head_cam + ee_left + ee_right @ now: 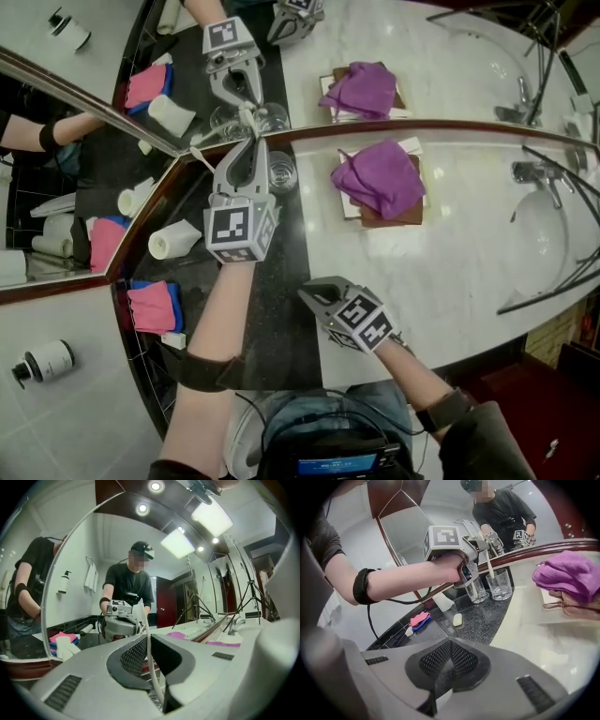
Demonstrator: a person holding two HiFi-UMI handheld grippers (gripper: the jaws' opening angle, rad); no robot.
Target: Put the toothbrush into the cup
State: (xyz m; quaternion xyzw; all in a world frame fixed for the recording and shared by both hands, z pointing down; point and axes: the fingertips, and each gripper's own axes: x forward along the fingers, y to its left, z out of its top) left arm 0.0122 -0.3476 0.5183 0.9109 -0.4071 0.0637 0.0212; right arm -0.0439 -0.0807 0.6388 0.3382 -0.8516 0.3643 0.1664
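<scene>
Two cups (477, 590), one toothbrush (488, 559), one cloth (380, 178). Left fingers (133, 656) pinching the toothbrush roughly upright just above the cups; right fingers (436, 660) pressed together on nothing, well back from the cups. Both cups visible in right gripper view only; just one in head view.

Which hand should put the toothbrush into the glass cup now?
Left: the left tongs grip the toothbrush close to a glass cup; the right tongs are shut, empty and farther away.
</scene>
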